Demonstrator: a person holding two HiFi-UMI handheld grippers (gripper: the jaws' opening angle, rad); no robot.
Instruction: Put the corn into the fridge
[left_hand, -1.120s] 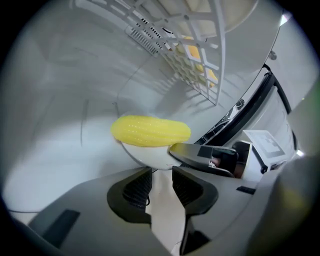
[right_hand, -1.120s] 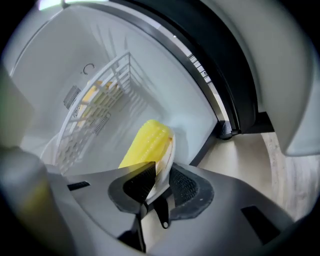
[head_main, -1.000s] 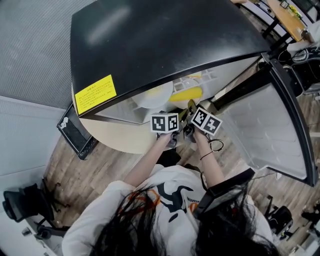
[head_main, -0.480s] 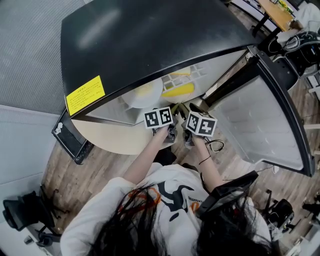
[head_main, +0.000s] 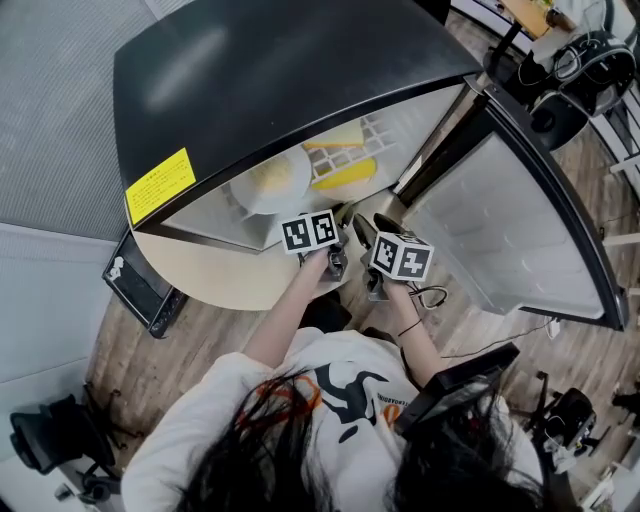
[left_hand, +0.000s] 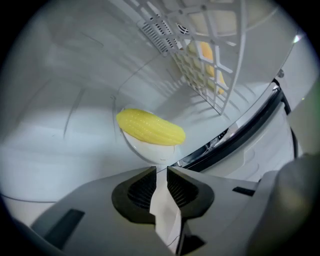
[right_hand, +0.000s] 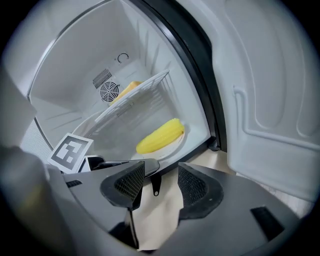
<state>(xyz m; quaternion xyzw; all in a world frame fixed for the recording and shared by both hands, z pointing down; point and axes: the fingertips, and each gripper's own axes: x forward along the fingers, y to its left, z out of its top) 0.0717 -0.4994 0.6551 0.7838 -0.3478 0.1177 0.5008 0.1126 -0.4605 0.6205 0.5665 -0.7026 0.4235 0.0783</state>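
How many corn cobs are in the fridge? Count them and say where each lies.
1 for certain: the corn lies on the white plate on the fridge floor. Another yellow item sits on the wire shelf, too unclear to call corn.

Right gripper view: black round vignette, heavy fisheye bend at rim. Right hand-held gripper (right_hand: 161, 170) close to lens, soft-focus. Fridge (right_hand: 115, 75) interior beyond it bright, evenly white, perhaps lit from within. Door liner (right_hand: 270, 100) right of it paler, flat. Left gripper view: same vignette; corn (left_hand: 150, 127) fairly sharp, shadow beneath; near foreground blurred. Head view: even room light, soft sheen on black fridge top (head_main: 260, 70) beyond hand-held gripper, edges bowed.
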